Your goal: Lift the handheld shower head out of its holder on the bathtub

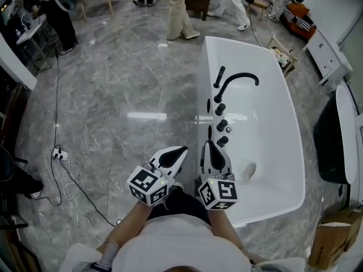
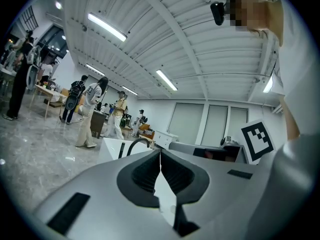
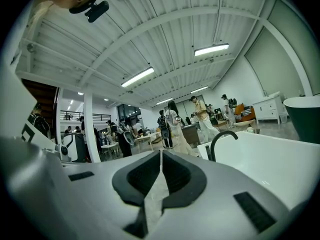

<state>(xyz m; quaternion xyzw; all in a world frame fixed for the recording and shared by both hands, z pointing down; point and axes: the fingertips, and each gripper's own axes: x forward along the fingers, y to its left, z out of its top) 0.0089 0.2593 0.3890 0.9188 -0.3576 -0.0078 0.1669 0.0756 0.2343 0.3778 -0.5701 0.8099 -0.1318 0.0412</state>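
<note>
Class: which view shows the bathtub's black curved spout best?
Head view: the spout shows whole from above, on the bathtub rim. The right gripper view shows it small, side on; the left gripper view, only its arch.

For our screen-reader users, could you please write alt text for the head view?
Seen from above, a person holds the left gripper and right gripper, both closed and empty, near the rim of a white bathtub, short of its black handheld shower head and curved faucet. Grey marble floor lies left; people stand beyond.

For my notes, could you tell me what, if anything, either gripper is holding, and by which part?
Nothing is held: the left gripper and the right gripper both have their jaws closed together, empty.
</note>
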